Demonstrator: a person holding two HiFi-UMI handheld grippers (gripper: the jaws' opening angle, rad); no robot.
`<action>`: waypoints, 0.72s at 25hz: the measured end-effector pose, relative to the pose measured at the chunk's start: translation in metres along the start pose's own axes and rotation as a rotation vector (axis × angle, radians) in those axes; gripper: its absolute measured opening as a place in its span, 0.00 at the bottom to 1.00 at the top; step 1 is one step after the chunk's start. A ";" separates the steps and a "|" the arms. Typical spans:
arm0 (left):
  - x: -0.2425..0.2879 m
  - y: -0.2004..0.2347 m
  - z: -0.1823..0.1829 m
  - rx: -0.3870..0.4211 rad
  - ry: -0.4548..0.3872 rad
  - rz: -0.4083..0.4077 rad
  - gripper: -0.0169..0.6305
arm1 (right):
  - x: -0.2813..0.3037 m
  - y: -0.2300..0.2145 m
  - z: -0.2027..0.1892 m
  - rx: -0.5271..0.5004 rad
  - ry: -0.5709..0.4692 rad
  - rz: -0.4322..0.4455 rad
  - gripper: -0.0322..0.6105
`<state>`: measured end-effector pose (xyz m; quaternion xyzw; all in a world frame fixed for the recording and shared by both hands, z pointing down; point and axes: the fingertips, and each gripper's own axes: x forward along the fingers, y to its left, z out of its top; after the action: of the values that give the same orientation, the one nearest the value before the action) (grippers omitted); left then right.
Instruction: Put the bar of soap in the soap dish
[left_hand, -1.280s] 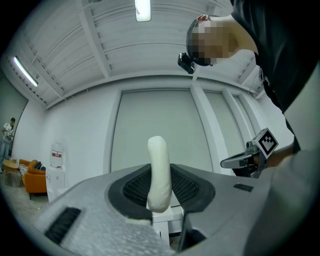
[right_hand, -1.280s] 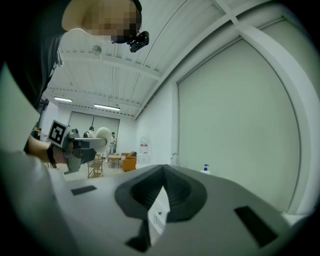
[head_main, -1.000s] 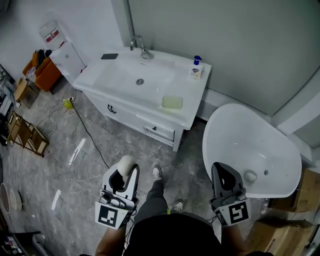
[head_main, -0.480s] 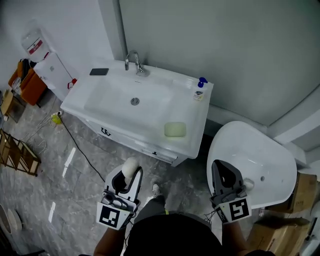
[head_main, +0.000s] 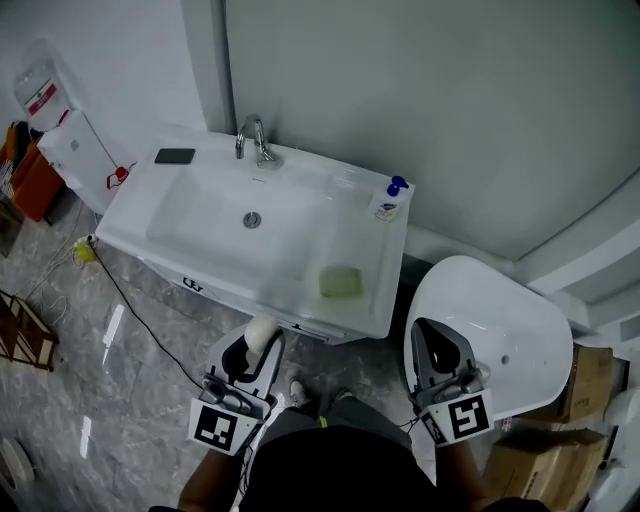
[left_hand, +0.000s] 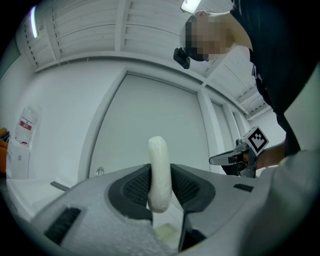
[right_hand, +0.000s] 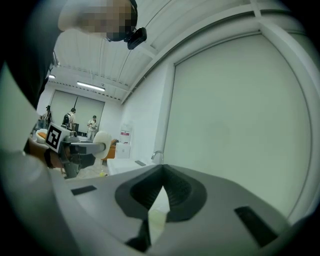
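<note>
A white bar of soap (head_main: 261, 332) stands on edge between the jaws of my left gripper (head_main: 256, 347), which is shut on it. In the left gripper view the soap (left_hand: 158, 155) rises above the pads of the left gripper (left_hand: 160, 186). The pale green soap dish (head_main: 340, 282) sits on the front right of the white vanity top (head_main: 385, 270), just ahead and to the right of the soap. My right gripper (head_main: 432, 340) hangs over the rim of a white tub, its jaws shut with nothing in them; in its own view the right gripper (right_hand: 161, 189) has its tips meeting.
The vanity holds a sink basin (head_main: 215, 225), a chrome faucet (head_main: 252, 140), a dark phone (head_main: 175, 156) and a pump bottle (head_main: 388, 203). A white tub (head_main: 500, 330) stands to the right, cardboard boxes (head_main: 580, 400) beyond it. A cable (head_main: 130, 300) runs across the grey floor.
Both grippers have been carried closer to the vanity, which now lies right in front of them. The soap stays held in the left gripper; the right stays shut.
</note>
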<state>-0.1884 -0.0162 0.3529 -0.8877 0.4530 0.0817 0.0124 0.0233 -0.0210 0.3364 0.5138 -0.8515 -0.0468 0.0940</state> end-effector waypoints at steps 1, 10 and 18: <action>0.002 0.001 -0.001 -0.003 -0.001 -0.002 0.20 | 0.003 -0.001 -0.001 -0.001 -0.006 -0.002 0.07; 0.031 -0.004 -0.016 0.009 0.032 -0.021 0.20 | 0.026 -0.023 -0.009 0.018 -0.015 0.023 0.07; 0.061 -0.007 -0.011 0.034 0.026 -0.007 0.20 | 0.039 -0.056 -0.009 0.028 -0.027 0.037 0.07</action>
<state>-0.1464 -0.0623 0.3538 -0.8898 0.4516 0.0626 0.0219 0.0562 -0.0812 0.3395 0.4984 -0.8627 -0.0399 0.0762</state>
